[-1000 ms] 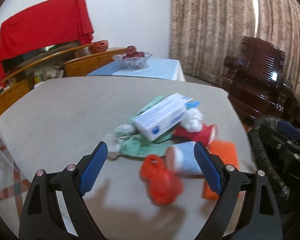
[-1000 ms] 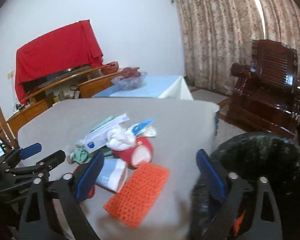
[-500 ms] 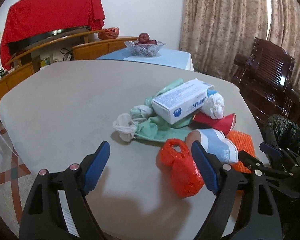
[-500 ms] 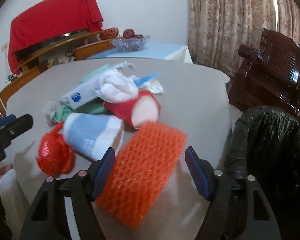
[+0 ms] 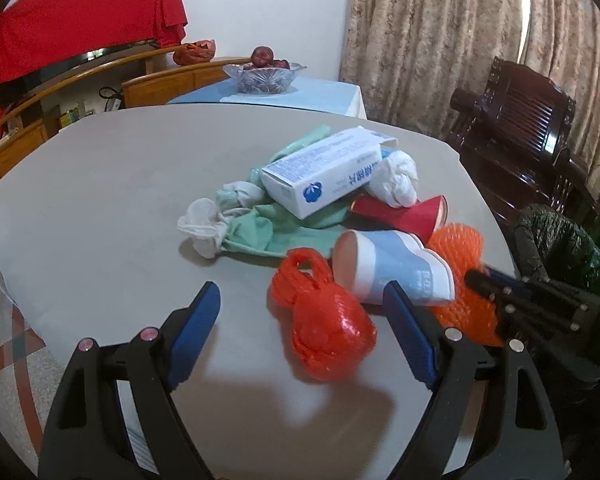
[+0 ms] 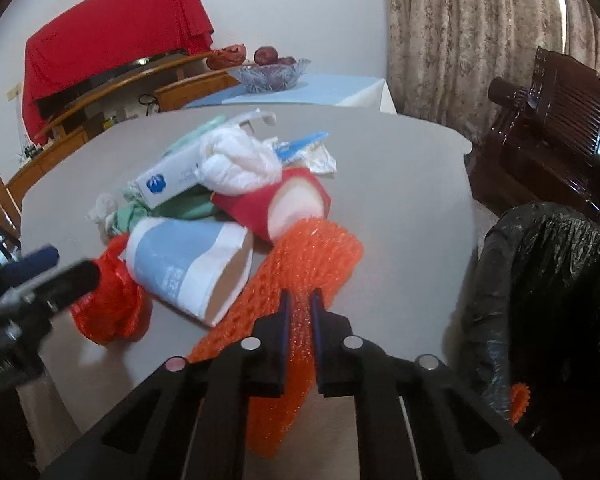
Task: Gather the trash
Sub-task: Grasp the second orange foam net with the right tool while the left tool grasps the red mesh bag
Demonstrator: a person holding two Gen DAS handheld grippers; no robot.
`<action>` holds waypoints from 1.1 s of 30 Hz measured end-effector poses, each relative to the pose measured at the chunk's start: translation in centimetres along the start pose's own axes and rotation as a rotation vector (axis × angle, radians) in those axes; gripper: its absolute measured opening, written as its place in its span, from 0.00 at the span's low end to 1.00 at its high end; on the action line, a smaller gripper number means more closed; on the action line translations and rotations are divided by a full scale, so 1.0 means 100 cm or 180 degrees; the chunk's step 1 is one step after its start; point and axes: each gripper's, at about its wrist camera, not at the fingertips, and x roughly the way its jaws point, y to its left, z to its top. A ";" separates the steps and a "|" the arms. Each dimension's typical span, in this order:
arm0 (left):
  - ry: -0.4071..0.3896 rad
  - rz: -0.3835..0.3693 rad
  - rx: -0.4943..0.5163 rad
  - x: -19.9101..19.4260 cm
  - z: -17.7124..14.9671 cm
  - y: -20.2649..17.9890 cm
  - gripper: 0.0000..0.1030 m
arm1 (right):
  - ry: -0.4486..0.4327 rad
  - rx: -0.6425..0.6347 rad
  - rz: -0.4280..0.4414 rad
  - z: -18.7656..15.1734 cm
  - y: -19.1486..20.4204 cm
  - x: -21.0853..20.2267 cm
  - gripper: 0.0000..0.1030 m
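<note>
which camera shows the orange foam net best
Right wrist: the net fills the centre, pinched between the right gripper's pads. In the left wrist view the blue cup and that gripper hide most of it.

Box print (image 5: pixel 332 178): too small to read.
Bin bag (image 6: pixel 548 280): cut off at right frame edge.
Green cloth (image 5: pixel 276 228): mostly hidden under box.
Left claw (image 6: pixel 36 276): blurred, at left frame edge.

- Bare tabletop (image 5: pixel 100 184) left of and beyond the trash pile: open passage.
- Red mesh bag (image 5: pixel 324 328) and blue paper cup (image 5: pixel 392 268) lie close ahead of the left gripper's fingers (image 5: pixel 410 336).
- Black-lined bin (image 6: pixel 548 280) bounds the tabletop's right edge.
</note>
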 end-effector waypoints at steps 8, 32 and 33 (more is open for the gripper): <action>0.0256 -0.0092 0.0006 0.017 -0.008 -0.009 0.35 | -0.0200 0.0024 -0.0034 0.013 -0.006 -0.021 0.09; -0.0320 -0.0141 0.0141 -0.042 0.029 -0.041 0.25 | -0.0664 0.0084 -0.0055 0.039 -0.018 -0.080 0.09; -0.0337 -0.0173 0.0152 -0.043 0.031 -0.045 0.25 | -0.0693 0.0095 -0.0065 0.041 -0.020 -0.084 0.09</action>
